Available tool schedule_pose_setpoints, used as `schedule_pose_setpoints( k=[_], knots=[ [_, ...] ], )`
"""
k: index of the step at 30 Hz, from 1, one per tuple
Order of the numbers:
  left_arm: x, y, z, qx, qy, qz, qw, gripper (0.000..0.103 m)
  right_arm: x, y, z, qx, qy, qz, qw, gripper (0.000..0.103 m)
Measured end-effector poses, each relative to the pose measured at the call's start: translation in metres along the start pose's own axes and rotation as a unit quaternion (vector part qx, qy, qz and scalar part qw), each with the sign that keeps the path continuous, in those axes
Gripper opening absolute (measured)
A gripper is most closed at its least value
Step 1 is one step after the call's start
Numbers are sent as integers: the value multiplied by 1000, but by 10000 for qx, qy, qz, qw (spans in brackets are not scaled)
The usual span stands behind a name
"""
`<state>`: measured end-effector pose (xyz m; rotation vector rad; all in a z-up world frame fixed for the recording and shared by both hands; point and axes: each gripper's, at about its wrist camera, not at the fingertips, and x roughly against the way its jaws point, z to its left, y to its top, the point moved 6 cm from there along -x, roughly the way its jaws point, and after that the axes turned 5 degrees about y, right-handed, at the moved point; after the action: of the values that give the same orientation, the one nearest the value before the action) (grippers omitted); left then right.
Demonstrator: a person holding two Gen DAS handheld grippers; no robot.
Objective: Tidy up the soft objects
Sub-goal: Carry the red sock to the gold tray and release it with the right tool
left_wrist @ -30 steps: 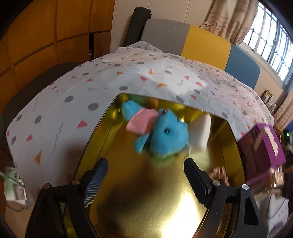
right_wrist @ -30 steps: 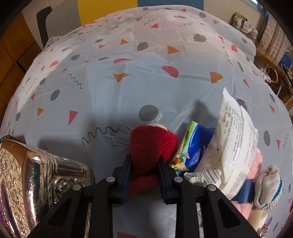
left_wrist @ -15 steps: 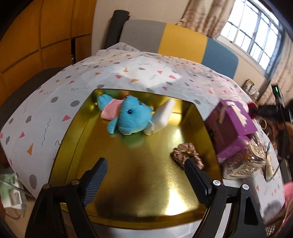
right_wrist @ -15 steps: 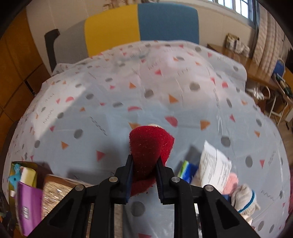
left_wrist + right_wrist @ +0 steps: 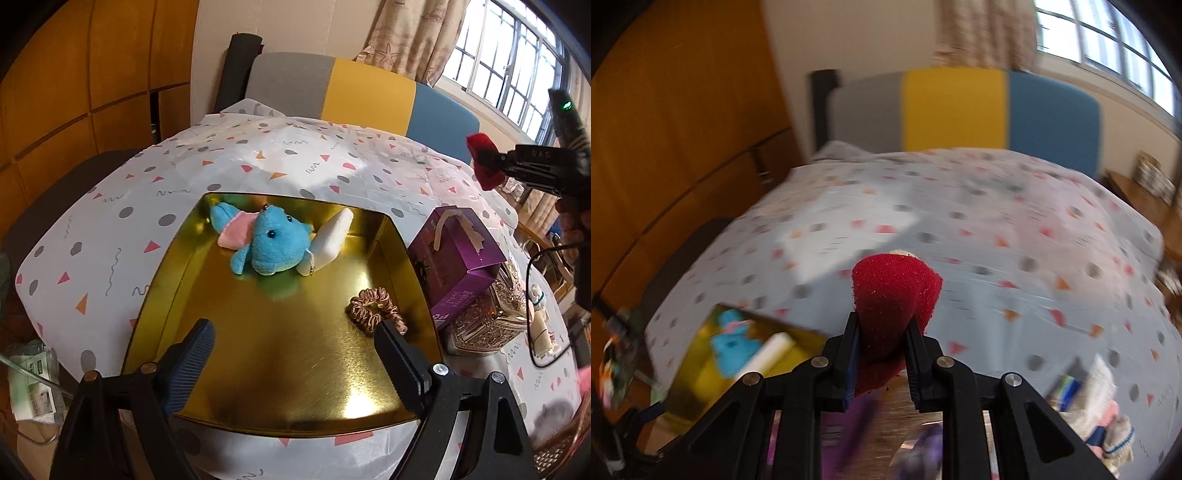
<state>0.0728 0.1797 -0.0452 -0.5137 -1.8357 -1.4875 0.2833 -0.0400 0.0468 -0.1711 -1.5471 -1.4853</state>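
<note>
A gold tray [image 5: 295, 373] lies on the patterned tablecloth and holds a blue plush toy [image 5: 271, 242], a white sponge block [image 5: 330, 240] and a bronze scrunchie [image 5: 373, 308]. My left gripper [image 5: 295, 350] hovers over the tray's near half, its jaws opening with nothing between them. My right gripper [image 5: 881, 341] is shut on a red soft toy [image 5: 892, 295], held high above the table. The same red toy [image 5: 484, 160] and the right gripper [image 5: 498, 162] appear at the upper right of the left wrist view. The tray [image 5: 690, 373] shows blurred at lower left.
A purple box [image 5: 458, 258] leans on an ornate silver box [image 5: 491, 321] right of the tray. Packets and a knitted sock [image 5: 1115, 435] lie at the table's right. A grey, yellow and blue chair back [image 5: 354, 92] stands behind the table. Wooden panels fill the left.
My right gripper lifted the red toy off the table and swung left, toward the tray. My left gripper drew back from the blue plush, bringing the whole tray into view.
</note>
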Motion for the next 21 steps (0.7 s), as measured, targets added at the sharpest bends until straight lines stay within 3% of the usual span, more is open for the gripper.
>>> schedule_pose_setpoints(
  k=[5, 10, 14, 21],
  knots=[
    [5, -4, 9, 52, 61, -58, 10000, 89, -5, -19, 73, 624, 613, 110, 9961, 21],
    [9, -7, 18, 143, 92, -112, 9998, 89, -15, -50, 126, 1056, 941, 371, 9893, 21],
    [10, -8, 25, 243, 115, -124, 9996, 89, -29, -77, 156, 1221, 1072, 643, 9846, 21],
    [8, -16, 48, 511, 242, -50, 9984, 89, -67, -116, 172, 888, 1181, 1216, 9815, 25]
  ],
)
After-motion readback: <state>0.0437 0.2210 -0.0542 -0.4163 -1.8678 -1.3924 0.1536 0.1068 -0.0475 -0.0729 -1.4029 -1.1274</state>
